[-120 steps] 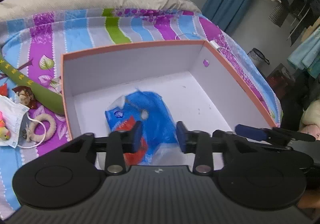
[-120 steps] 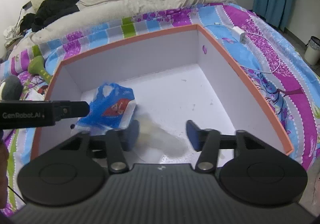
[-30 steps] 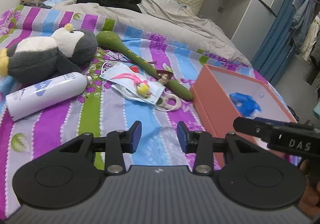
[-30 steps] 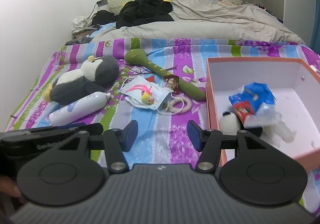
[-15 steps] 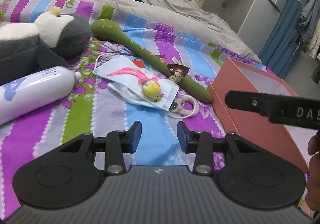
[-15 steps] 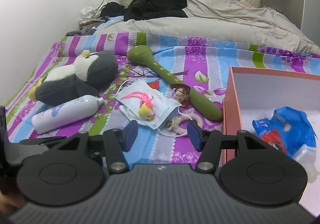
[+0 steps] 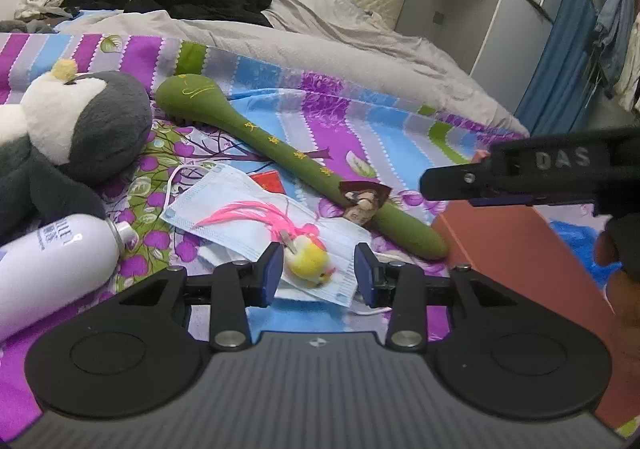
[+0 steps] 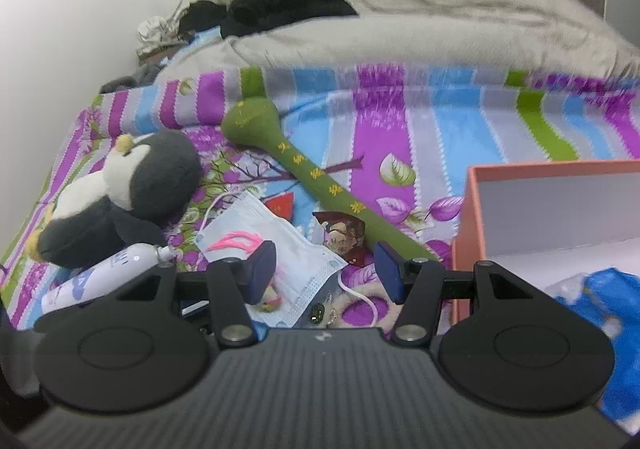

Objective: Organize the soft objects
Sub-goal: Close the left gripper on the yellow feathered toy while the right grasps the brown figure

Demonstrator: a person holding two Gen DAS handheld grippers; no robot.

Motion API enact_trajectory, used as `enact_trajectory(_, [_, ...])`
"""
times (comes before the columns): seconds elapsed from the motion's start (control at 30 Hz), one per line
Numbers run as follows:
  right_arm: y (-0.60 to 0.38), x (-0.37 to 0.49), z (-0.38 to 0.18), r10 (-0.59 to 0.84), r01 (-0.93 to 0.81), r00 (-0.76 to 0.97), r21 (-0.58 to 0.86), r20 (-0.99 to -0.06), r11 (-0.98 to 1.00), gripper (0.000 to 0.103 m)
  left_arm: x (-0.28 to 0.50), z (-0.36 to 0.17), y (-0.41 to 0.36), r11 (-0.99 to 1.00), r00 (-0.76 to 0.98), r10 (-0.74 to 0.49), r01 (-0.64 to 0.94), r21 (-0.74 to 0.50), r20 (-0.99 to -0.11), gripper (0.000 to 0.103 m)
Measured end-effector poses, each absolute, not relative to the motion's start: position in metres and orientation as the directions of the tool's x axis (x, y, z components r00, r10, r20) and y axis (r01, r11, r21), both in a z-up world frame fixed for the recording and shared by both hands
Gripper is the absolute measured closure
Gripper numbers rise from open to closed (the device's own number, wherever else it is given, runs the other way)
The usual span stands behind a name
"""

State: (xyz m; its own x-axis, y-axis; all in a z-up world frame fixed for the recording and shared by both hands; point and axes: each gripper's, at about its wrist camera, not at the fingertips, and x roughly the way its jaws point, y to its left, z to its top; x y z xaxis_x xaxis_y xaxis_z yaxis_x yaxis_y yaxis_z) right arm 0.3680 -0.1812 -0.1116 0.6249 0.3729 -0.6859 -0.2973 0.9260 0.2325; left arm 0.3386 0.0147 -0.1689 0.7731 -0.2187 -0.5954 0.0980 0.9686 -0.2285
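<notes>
I'm on the pick-up leg now: some stuff is already in the orange cardboard box w/ white inside (image 8: 560,209), incl. a crinkly blue plastic bag (image 8: 612,289), and I'm reaching for the next soft thing on the striped purple-blue-green bedsheet (image 7: 400,137).

My left gripper (image 7: 316,273) is part open, nothing clamped. Its jaws frame the small yellow fluffy chick toy w/ pink feather tail (image 7: 308,261), which lies on the pale blue disposable face mask (image 7: 240,225). Pads aren't touching it as far as I can tell. My right gripper (image 8: 324,273) is also part open and empty, hovering over the mask's near edge, just left of the box wall.

Other bits around: long green plush massage stick w/ yellow characters (image 7: 288,157) lying diagonally, one end near the box; grey-and-white plush penguin (image 7: 72,137) at left; white spray bottle (image 7: 52,265) in front of it; a small brown-haired figure charm (image 7: 362,205) against the stick.

Next move, imo: drop the left gripper a bit so the pads sit either side of the chick, then close gently. It's squashy and light, so little force is needed. Risk: catching the mask or its ear loop along w/ the toy. The right one could pin or take the mask separately, then carry it to the box.
</notes>
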Motion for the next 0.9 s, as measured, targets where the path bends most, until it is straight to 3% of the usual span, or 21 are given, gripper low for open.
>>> enact_trajectory(0.53, [-0.159,0.439,-0.16,0.35,-0.251,0.531,0.251,-0.772,0.935,0.047,0.373,-0.207,0.008,0.97,0.763,-0.212,0.086,-0.23,-0.611,0.058])
enact_trajectory(0.7, [-0.155,0.45,-0.171,0.331,-0.232,0.521,0.243,-0.787,0.942,0.052,0.377,-0.217,0.007,0.968,0.761,-0.205,0.064,-0.244,-0.615,0.059])
enact_trajectory(0.8, [-0.153,0.45,-0.172,0.329,-0.245,0.531,0.229,-0.781,0.942,0.058,0.376,-0.218,0.006,0.964,0.764,-0.22,0.075,-0.255,-0.607,0.067])
enact_trajectory(0.9, [-0.152,0.451,-0.171,0.328,-0.249,0.534,0.225,-0.779,0.942,0.061,0.374,-0.218,0.005,0.964,0.768,-0.219,0.073,-0.257,-0.602,0.067])
